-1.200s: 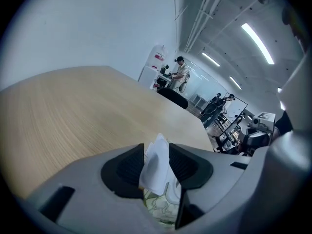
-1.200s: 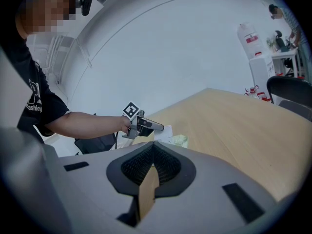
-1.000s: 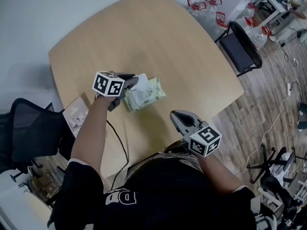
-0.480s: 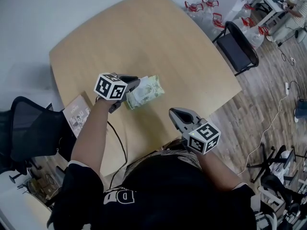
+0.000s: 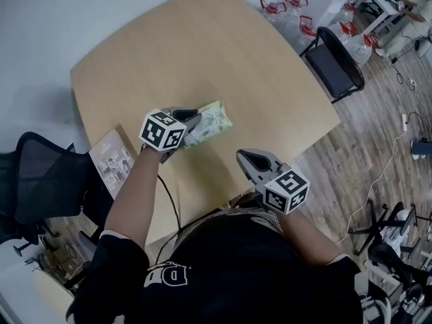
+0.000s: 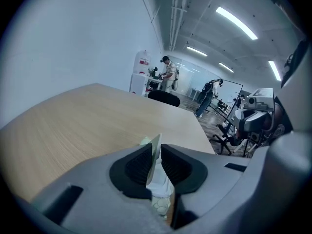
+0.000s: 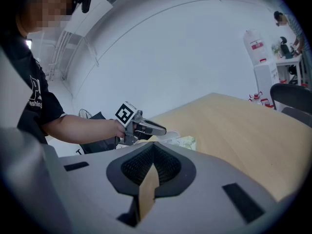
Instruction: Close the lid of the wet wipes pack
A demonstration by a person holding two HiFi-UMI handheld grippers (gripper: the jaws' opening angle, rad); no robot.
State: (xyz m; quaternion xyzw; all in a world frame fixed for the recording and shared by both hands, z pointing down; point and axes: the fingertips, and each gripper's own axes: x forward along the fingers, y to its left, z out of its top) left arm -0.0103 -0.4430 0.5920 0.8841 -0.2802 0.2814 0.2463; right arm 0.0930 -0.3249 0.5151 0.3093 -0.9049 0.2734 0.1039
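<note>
The pale green wet wipes pack (image 5: pixel 216 122) lies mid-table, its thin lid flap (image 6: pixel 155 143) standing up on edge. My left gripper (image 5: pixel 194 120) reaches onto the pack's near end. Its jaws have just been closing, and both pads now pinch the flap in the left gripper view (image 6: pixel 156 161). White wipe material (image 6: pixel 159 185) shows below the pads. My right gripper (image 5: pixel 245 158) hangs over the table's front edge, apart from the pack, shut with nothing in it (image 7: pixel 153 156). The right gripper view also shows the pack (image 7: pixel 188 141) and the left gripper (image 7: pixel 161 129).
A booklet (image 5: pixel 113 159) lies at the table's left edge, with a cable (image 5: pixel 170 204) hanging beside it. A black mesh chair (image 5: pixel 40 181) stands left of the table (image 5: pixel 202 46), and another black chair (image 5: pixel 337 63) and water jugs (image 5: pixel 290 7) stand at its right.
My left gripper has shifted right and toward me with the lid flap pinched. The pack's white opening now looks narrower. The right gripper has stayed where it was.
</note>
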